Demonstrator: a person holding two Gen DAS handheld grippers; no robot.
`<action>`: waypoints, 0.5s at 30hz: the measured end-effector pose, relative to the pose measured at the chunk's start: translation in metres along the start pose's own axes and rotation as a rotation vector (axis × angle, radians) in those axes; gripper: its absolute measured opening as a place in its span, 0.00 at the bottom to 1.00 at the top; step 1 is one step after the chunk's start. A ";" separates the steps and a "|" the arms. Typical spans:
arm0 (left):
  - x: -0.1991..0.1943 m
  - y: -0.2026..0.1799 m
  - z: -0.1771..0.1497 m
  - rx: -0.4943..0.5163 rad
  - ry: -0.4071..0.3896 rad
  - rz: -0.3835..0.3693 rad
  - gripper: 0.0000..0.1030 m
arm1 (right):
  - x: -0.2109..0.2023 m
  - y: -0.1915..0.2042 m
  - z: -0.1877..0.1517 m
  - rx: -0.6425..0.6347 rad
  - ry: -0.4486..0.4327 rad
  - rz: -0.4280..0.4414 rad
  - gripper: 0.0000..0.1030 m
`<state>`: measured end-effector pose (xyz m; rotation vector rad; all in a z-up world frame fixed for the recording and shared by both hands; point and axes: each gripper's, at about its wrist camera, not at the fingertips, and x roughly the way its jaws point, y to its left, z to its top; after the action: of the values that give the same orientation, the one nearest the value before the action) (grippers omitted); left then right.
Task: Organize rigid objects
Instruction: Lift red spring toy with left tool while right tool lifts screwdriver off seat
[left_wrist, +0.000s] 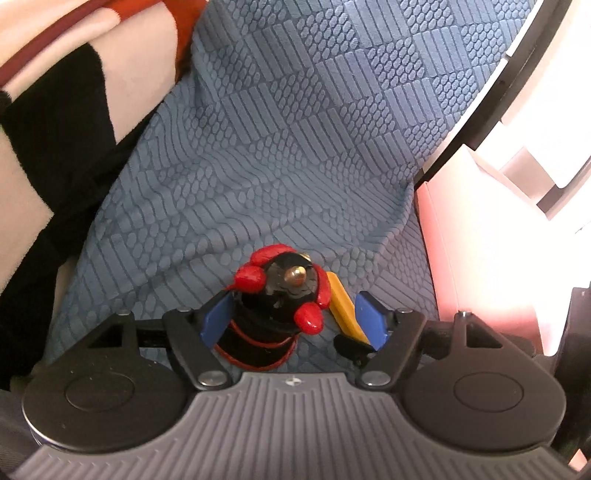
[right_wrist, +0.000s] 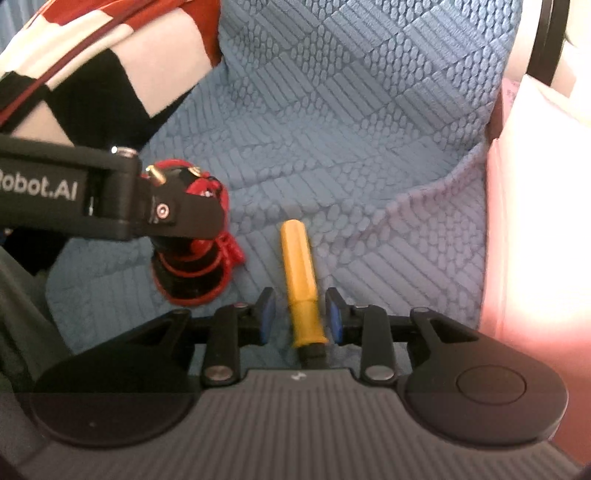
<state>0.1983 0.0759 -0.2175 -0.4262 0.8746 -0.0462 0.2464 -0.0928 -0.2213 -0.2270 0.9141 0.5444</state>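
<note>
Straddling yellow-handled tool (right_wrist: 301, 286), your right gripper (right_wrist: 300, 317) jaws gape, untouched; centre, then squeeze. Left gripper (left_wrist: 291, 319) jaws wide around black-red figurine (left_wrist: 282, 299), left of tool on blue mat (right_wrist: 351, 147).

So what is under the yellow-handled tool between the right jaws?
The yellow-handled tool lies directly on the blue textured cloth. Its black tip runs beneath the right gripper body, hidden. What lies under the cloth cannot be seen.

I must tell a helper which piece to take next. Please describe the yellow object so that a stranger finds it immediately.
Start from the blue textured cloth. The yellow stick lies on it between the right gripper's open jaws. Beside it is the black-and-red figurine, but only the stick is plain yellow, slim, with a black end.
</note>
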 end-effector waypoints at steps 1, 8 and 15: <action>0.000 0.001 0.000 -0.004 -0.001 0.004 0.75 | 0.001 0.000 -0.001 -0.001 0.003 0.003 0.32; 0.002 0.003 -0.001 -0.023 0.003 0.004 0.75 | 0.004 0.005 -0.003 -0.034 -0.004 -0.042 0.21; 0.003 0.009 -0.001 -0.038 -0.030 0.000 0.74 | -0.002 0.003 -0.004 0.014 -0.029 -0.046 0.21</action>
<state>0.1979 0.0828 -0.2236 -0.4617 0.8471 -0.0235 0.2410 -0.0924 -0.2220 -0.2269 0.8817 0.4973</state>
